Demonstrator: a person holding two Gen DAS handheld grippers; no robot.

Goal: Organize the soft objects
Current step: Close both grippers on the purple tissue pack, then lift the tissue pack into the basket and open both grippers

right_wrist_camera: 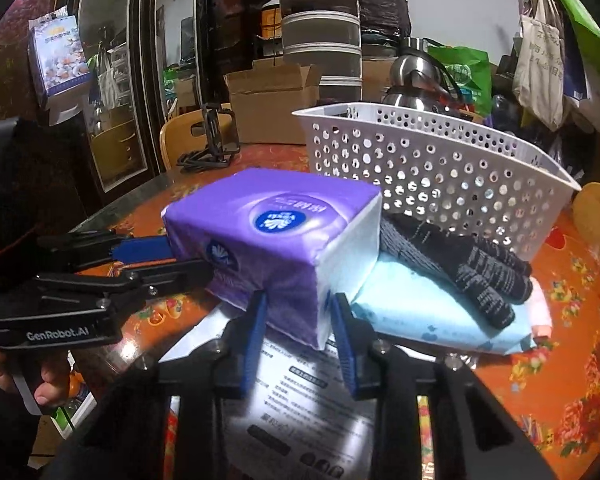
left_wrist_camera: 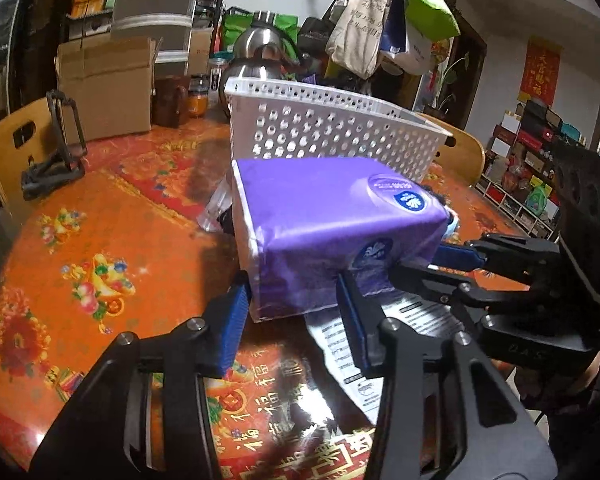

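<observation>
A purple tissue pack point(left_wrist_camera: 324, 232) is held tilted above the table, in front of a white perforated basket point(left_wrist_camera: 324, 128). My left gripper point(left_wrist_camera: 292, 312) is shut on its near end. My right gripper point(right_wrist_camera: 298, 316) is shut on its other end, at the white side corner of the tissue pack point(right_wrist_camera: 272, 236). In the left wrist view the right gripper point(left_wrist_camera: 416, 264) reaches in from the right. In the right wrist view the left gripper point(right_wrist_camera: 188, 260) reaches in from the left. A dark knit glove point(right_wrist_camera: 460, 264) lies on a light blue pack point(right_wrist_camera: 428, 312) beside the basket point(right_wrist_camera: 428, 168).
The round table point(left_wrist_camera: 100, 248) has an orange patterned cover. A printed sheet point(right_wrist_camera: 300, 392) lies under the grippers. A black folding stand point(left_wrist_camera: 60, 148), a cardboard box point(left_wrist_camera: 104, 84), jars and a steel kettle point(left_wrist_camera: 260, 52) stand behind. Wooden chairs flank the table.
</observation>
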